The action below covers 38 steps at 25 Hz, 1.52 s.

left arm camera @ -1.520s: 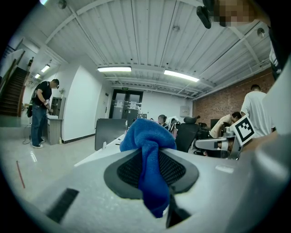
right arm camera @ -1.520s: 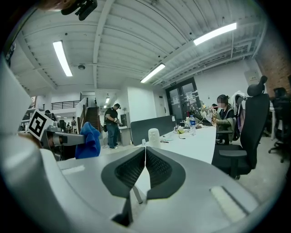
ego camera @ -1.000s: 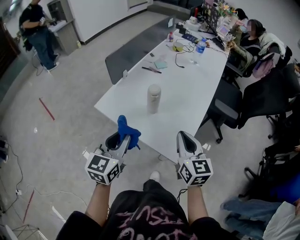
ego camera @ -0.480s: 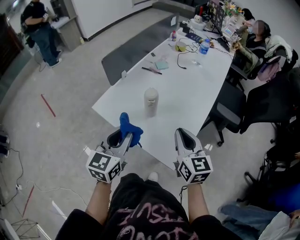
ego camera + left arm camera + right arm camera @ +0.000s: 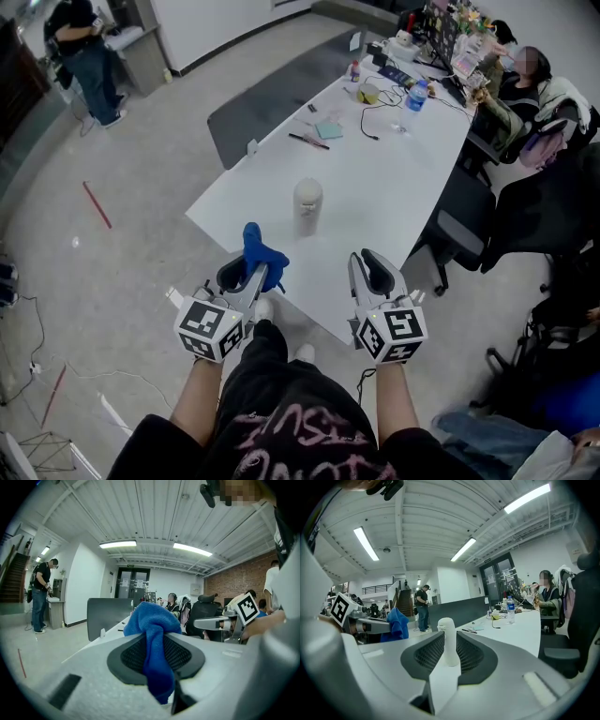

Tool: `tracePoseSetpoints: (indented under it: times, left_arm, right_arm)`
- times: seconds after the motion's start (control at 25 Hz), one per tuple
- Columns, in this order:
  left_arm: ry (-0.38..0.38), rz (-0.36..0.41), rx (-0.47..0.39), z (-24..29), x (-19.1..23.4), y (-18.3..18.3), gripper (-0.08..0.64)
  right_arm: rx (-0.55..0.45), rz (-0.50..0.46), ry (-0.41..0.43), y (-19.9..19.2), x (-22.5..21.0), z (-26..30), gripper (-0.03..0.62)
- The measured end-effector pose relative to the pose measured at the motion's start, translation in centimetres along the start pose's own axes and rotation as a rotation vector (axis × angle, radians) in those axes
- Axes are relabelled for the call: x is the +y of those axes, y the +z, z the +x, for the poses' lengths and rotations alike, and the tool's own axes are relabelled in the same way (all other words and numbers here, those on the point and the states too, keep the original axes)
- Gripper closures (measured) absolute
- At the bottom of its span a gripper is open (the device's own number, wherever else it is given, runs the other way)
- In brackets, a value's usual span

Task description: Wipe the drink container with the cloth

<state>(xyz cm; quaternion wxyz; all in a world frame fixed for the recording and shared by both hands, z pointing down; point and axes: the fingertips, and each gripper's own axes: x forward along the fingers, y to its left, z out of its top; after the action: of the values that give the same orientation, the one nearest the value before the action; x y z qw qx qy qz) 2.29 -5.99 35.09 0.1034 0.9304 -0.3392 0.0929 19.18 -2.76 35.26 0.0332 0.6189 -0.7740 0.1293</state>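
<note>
A white drink container (image 5: 307,206) stands upright on the white table (image 5: 375,197), a short way in from its near corner. My left gripper (image 5: 251,274) is shut on a blue cloth (image 5: 260,249), which bunches above the jaws and hangs down between them (image 5: 153,639). It is held short of the table's near edge, apart from the container. My right gripper (image 5: 373,270) is level with it to the right; its jaws are opening with nothing between them. In the right gripper view the container (image 5: 449,641) shows far off through the gap.
Cables, a water bottle (image 5: 411,97), pens and papers lie at the table's far end. A seated person (image 5: 525,70) and dark office chairs (image 5: 469,220) line its right side. Another person (image 5: 80,47) stands far left. Grey floor surrounds the near corner.
The right gripper's jaws have parted from shut to a narrow gap. Both grippers stay in front of the table's near corner, and the left keeps the cloth.
</note>
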Motion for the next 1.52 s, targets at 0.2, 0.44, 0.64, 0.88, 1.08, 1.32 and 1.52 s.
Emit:
tracePoseSetpoints:
  times: [0.2,0.44,0.64,0.88,1.08,1.32,1.52]
  left_arm:
    - [-0.008,-0.008,0.001,1.0,1.4,0.1,0.470]
    - [-0.024,-0.017,0.011,2.4,2.9,-0.1,0.469]
    - [-0.042,-0.042,0.030,3.9,4.0,-1.2,0.471]
    - [-0.061,-0.071,0.044,5.6,5.6,-2.2,0.470]
    - [-0.066,-0.076,0.051,6.6,6.6,-2.4,0.471]
    - [-0.084,-0.086,0.067,8.2,7.5,-3.4,0.469]
    - [-0.117,-0.089,0.080,10.1,7.7,-4.1,0.469]
  right_arm:
    - [-0.004,-0.005,0.001,0.7,0.0,1.8,0.499]
    - [0.005,-0.011,0.012,1.1,0.5,4.5,0.465]
    - [0.021,-0.017,0.014,1.1,0.5,6.7,0.448]
    - [0.027,-0.008,0.022,0.9,0.3,9.3,0.416]
    - [0.038,-0.019,0.033,1.1,0.4,11.1,0.396]
    - [0.046,-0.023,0.057,1.2,0.8,13.7,0.382]
    - [0.058,-0.030,0.072,1.2,0.9,16.0,0.367]
